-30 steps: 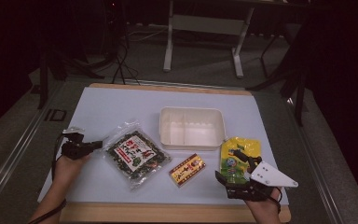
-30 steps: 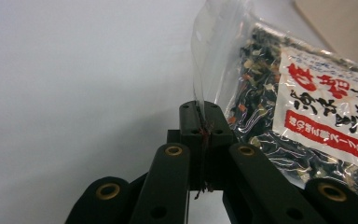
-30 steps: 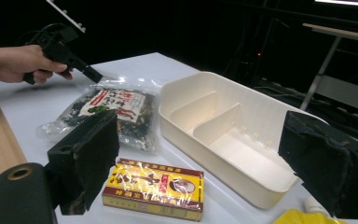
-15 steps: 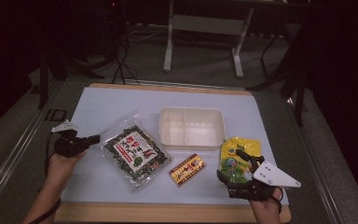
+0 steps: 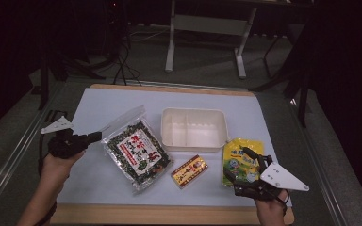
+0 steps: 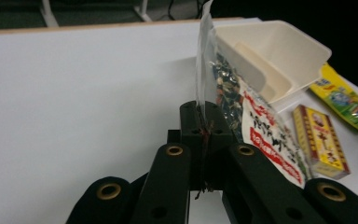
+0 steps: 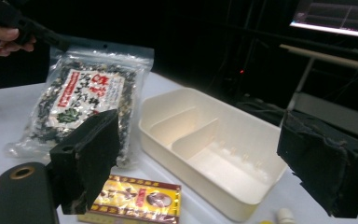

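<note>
A white sheet covers the wooden-edged table [image 5: 122, 197], which stands in a dark room with a grey floor and a pale metal frame [image 5: 205, 23] behind it. The cream plastic two-compartment tray [image 5: 194, 129] sits mid-table, both compartments bare. Left of the tray, the clear bag of dark dried seaweed with a red-and-white label [image 5: 136, 153] has its near edge lifted, pinched in the closed left gripper [image 5: 96, 136]. In front of the tray lies a small red-and-yellow box [image 5: 189, 171]. Right of the tray lies a yellow-green pouch [image 5: 241, 160], with the right gripper [image 5: 238, 175] over it, fingers spread wide, holding nothing.

1 snack bag [image 5: 137, 154], 1 tray [image 5: 194, 129], 1 box [image 5: 189, 171], 1 pouch [image 5: 241, 160].
</note>
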Tool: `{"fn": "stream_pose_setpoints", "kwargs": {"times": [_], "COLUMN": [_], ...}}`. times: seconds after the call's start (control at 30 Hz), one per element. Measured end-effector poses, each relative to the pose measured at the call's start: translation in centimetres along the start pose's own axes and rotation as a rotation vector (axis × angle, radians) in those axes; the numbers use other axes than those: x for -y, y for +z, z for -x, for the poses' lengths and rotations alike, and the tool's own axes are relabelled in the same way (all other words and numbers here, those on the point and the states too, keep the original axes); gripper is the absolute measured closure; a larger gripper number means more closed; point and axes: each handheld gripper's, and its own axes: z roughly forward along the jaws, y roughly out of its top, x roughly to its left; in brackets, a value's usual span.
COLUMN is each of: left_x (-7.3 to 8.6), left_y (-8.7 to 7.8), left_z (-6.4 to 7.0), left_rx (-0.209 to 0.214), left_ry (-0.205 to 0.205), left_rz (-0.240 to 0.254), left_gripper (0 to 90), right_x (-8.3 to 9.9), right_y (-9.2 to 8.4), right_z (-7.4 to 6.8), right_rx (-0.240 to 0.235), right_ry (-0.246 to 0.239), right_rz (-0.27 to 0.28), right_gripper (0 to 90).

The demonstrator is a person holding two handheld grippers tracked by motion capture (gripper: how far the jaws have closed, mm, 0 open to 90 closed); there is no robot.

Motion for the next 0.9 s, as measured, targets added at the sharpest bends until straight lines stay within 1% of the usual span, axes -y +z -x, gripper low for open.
{"fn": "stream_pose_setpoints", "kwargs": {"times": [0.17, 0.23, 0.3, 0.37, 0.47, 0.5, 0.53, 0.6, 0.63, 0.67, 0.7, 0.8, 0.9], "left_x": [-0.6, -0.8, -1.1, -1.4, -2.0, -2.1, -2.3, -2.6, -2.8, -3.0, -3.2, -3.9, -4.5], "left_y": [-1.0, -1.4, -1.8, -2.2, -2.9, -3.0, -3.2, -3.5, -3.6, -3.7, -3.8, -4.0, -4.3], "left_z": [0.9, 1.3, 1.7, 2.2, 3.1, 3.5, 3.8, 4.5, 4.9, 5.2, 5.5, 6.3, 7.0], "left_rx": [0.024, 0.024, 0.037, 0.048, 0.063, 0.064, 0.067, 0.072, 0.069, 0.073, 0.073, 0.076, 0.092], "left_ry": [0.036, 0.043, 0.046, 0.059, 0.081, 0.097, 0.103, 0.125, 0.139, 0.143, 0.158, 0.184, 0.223], "left_rz": [0.025, 0.024, 0.037, 0.046, 0.064, 0.069, 0.079, 0.086, 0.089, 0.094, 0.097, 0.101, 0.112], "left_gripper": [89.8, 89.8, 89.8, 89.8, 89.8, 89.8, 89.9, 89.9, 89.9, 89.9, 90.0, 89.9, 90.0], "right_x": [-0.1, -0.2, -0.2, -0.2, -0.2, -0.2, -0.2, -0.3, -0.3, -0.3, -0.3, -0.3, -0.3], "right_y": [0.0, 0.0, 0.0, 0.0, 0.1, 0.1, 0.1, 0.2, 0.2, 0.2, 0.3, 0.3, 0.2], "right_z": [-0.2, -0.2, -0.2, -0.2, -0.3, -0.4, -0.4, -0.5, -0.5, -0.6, -0.6, -0.6, -0.5], "right_rx": [-0.004, -0.012, -0.018, -0.016, 0.000, 0.003, 0.006, 0.013, 0.010, 0.007, 0.013, 0.012, 0.011], "right_ry": [0.026, 0.039, 0.056, 0.063, 0.060, 0.057, 0.055, 0.042, 0.042, 0.042, 0.041, 0.047, 0.050], "right_rz": [-0.015, -0.017, -0.015, -0.019, -0.025, -0.020, -0.016, -0.025, -0.023, -0.029, -0.034, -0.034, -0.032], "right_gripper": [11.8, 11.4, 11.0, 10.7, 10.2, 10.2, 10.2, 10.2, 10.2, 10.2, 10.2, 10.2, 10.2]}}
